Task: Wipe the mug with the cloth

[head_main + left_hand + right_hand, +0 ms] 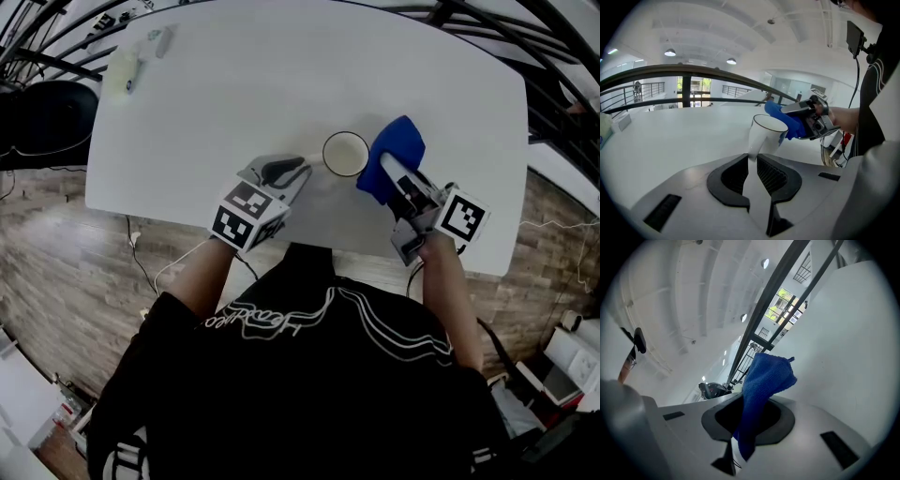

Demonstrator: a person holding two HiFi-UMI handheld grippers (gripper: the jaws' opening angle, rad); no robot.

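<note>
A white mug sits mouth-up near the white table's front edge. My left gripper comes at it from the left and is shut on the mug's handle; in the left gripper view the white handle runs between the jaws to the mug. My right gripper is shut on a blue cloth, which lies against the mug's right side. In the right gripper view the cloth sticks up out of the jaws and folds over. I cannot tell whether the mug rests on the table.
A pale bottle-like item and small bits lie at the table's far left corner. A black chair stands left of the table, dark railings run at the right. The floor is wood.
</note>
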